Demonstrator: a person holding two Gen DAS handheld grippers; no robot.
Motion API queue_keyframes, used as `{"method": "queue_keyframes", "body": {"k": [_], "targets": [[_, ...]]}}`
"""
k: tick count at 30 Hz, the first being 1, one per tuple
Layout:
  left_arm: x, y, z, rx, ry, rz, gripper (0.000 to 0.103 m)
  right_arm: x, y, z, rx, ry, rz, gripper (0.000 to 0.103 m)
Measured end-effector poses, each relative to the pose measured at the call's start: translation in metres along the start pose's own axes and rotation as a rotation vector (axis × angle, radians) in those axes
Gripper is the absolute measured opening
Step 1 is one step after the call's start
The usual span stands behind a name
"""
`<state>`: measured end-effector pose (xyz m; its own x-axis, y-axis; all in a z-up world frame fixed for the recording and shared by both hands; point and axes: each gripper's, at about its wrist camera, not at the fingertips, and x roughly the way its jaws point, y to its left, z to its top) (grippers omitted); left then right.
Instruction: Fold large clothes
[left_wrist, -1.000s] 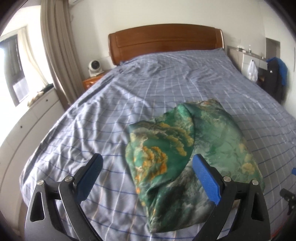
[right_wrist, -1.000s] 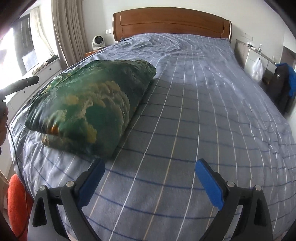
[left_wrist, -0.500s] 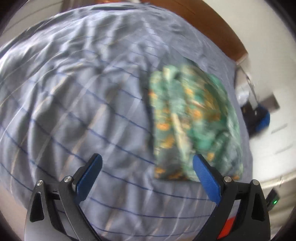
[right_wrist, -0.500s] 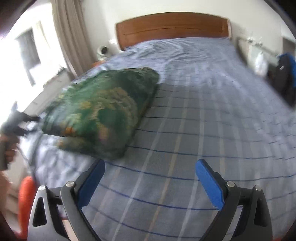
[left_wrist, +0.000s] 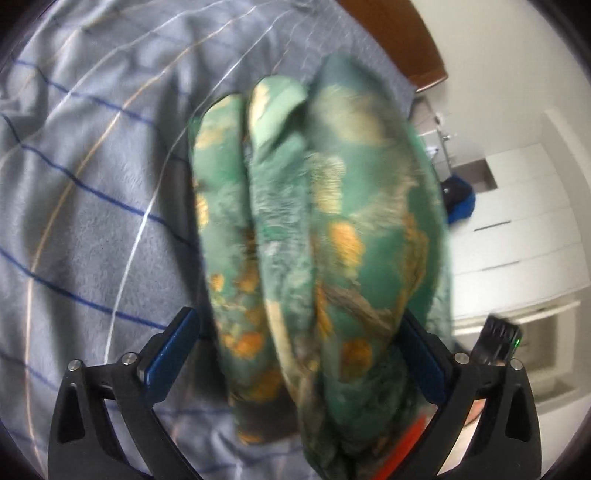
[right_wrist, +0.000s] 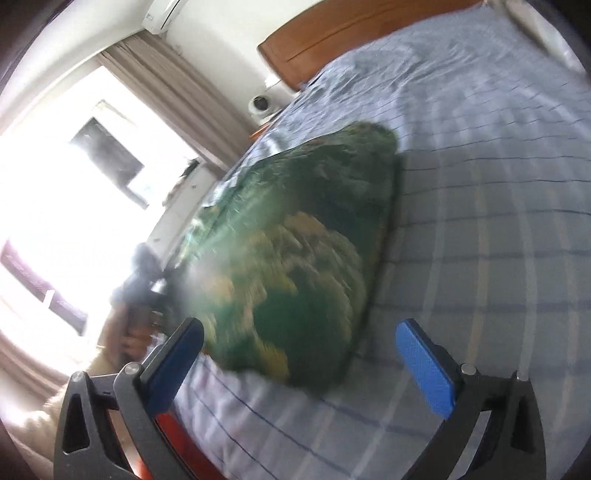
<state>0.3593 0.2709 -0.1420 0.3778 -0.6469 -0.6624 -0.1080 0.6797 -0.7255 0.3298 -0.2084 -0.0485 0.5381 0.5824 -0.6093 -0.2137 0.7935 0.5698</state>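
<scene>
A folded green garment with orange and cream print (left_wrist: 317, 258) lies in thick layers on the blue checked bed sheet (left_wrist: 92, 206). My left gripper (left_wrist: 295, 354) is open, and the near end of the bundle sits between its blue pads. In the right wrist view the same garment (right_wrist: 295, 258) lies at the bed's left side. My right gripper (right_wrist: 299, 362) is open and empty, just in front of the garment's near edge. The left gripper and the hand holding it (right_wrist: 140, 295) show blurred at the left.
A wooden headboard (right_wrist: 351, 29) stands at the far end of the bed. A bright window and curtain (right_wrist: 177, 92) are to the left. White cabinets (left_wrist: 517, 229) and a dark blue item (left_wrist: 458, 199) stand on the bed's other side. Something red (right_wrist: 177, 435) lies below the bed edge.
My left gripper has tilted and moved in close until the folded garment lies between its open jaws. My right gripper has rolled and drawn nearer the garment's near edge. Both views are blurred.
</scene>
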Motion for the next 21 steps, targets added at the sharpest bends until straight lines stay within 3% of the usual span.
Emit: {"method": "queue_keyframes", "body": {"k": [4, 7, 8, 10, 11, 13, 16, 21], "targets": [[0.020, -0.001, 0.009, 0.006, 0.024, 0.026, 0.103, 0.068, -0.027, 0.025, 0.058, 0.149, 0.060, 0.103], [0.037, -0.006, 0.015, -0.016, 0.041, 0.003, 0.103, 0.124, -0.052, 0.024, 0.251, 0.257, 0.175, 0.103], [0.040, -0.008, 0.015, -0.025, 0.041, 0.012, 0.103, 0.131, -0.053, 0.025, 0.269, 0.265, 0.164, 0.103], [0.035, -0.019, 0.011, -0.020, 0.015, 0.034, 0.077, 0.138, -0.033, 0.030, 0.166, 0.260, 0.073, 0.094], [0.029, -0.027, 0.009, -0.011, -0.006, 0.060, 0.072, 0.135, -0.010, 0.031, 0.049, 0.248, -0.015, 0.091], [0.017, -0.041, 0.005, 0.007, -0.038, 0.068, 0.059, 0.127, 0.017, 0.028, -0.089, 0.217, -0.100, 0.080], [-0.007, -0.065, -0.004, 0.063, -0.092, 0.044, 0.055, 0.104, 0.055, 0.019, -0.262, 0.134, -0.155, 0.077], [-0.036, -0.129, 0.011, 0.216, -0.191, 0.053, 0.055, 0.065, 0.089, 0.025, -0.347, 0.002, -0.137, 0.076]]}}
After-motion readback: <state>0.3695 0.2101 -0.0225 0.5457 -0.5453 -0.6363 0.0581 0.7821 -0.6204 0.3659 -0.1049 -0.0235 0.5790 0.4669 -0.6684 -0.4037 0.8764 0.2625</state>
